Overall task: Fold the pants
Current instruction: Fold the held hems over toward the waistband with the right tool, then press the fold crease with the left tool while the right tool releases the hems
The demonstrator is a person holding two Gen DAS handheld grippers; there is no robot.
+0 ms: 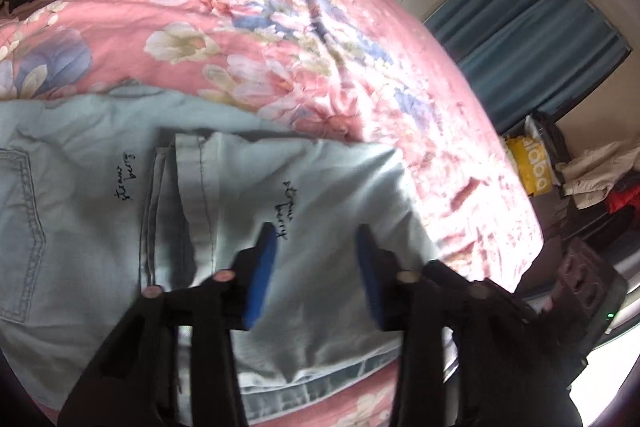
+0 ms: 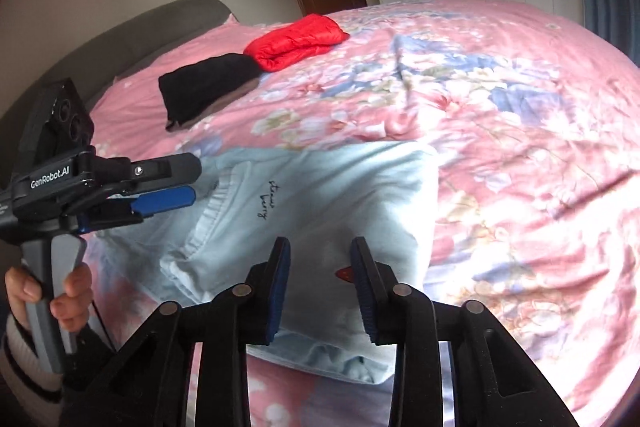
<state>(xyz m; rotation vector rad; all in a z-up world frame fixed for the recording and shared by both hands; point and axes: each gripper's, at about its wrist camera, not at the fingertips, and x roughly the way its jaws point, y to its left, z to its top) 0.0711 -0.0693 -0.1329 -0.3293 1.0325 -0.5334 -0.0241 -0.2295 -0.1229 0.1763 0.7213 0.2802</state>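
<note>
Pants (image 2: 320,227) lying on bed (image 2: 520,131), already folded over into compact stack. Left claw (image 1: 316,267) and right claw (image 2: 320,283) both open, gripping nothing, hovering above. Maybe one last fold left.

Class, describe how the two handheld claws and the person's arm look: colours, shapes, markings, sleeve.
Both claws, left claw and right claw, have black angular frames, round rivets and blue pads. The left carries "GenRobot.AI" lettering and a grey handle. The sleeve is white with dark stripes.

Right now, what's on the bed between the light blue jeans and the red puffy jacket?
Mostly bare pink floral bedspread. In the right wrist view, a folded black garment lies left of that stretch, touching the red puffy jacket, apart from the light blue jeans.
</note>
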